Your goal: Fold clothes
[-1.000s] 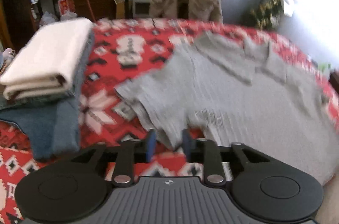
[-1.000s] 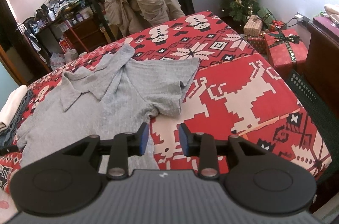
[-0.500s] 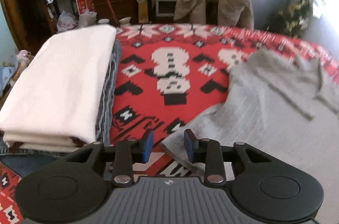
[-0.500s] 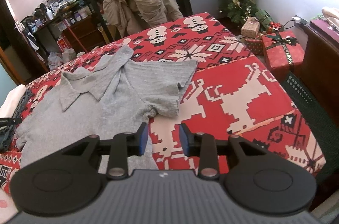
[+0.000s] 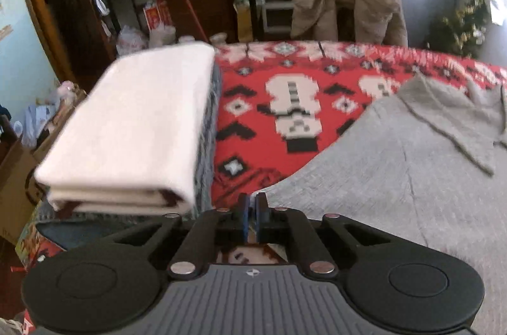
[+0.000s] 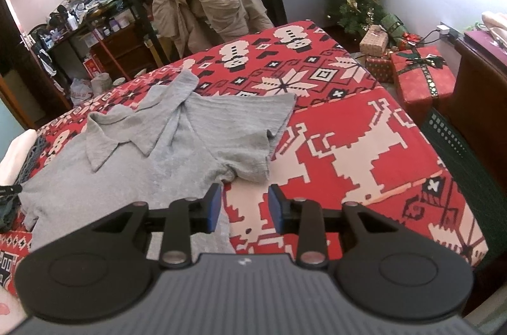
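The left gripper (image 5: 250,216) is closing on the grey shirt's (image 5: 396,176) sleeve edge (beside folded white cloth (image 5: 136,125)).

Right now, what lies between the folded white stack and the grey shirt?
Only bare red blanket, with its snowman pattern, between the stack and the shirt. The left wrist view shows it best.

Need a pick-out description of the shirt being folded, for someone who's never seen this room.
Find the bed under the red and white patterned Christmas blanket. The grey ribbed short-sleeved polo shirt lies spread flat on it, collar toward the far edge. Unlike the folded white and blue stack beside it, it is unfolded and has a pointed collar.
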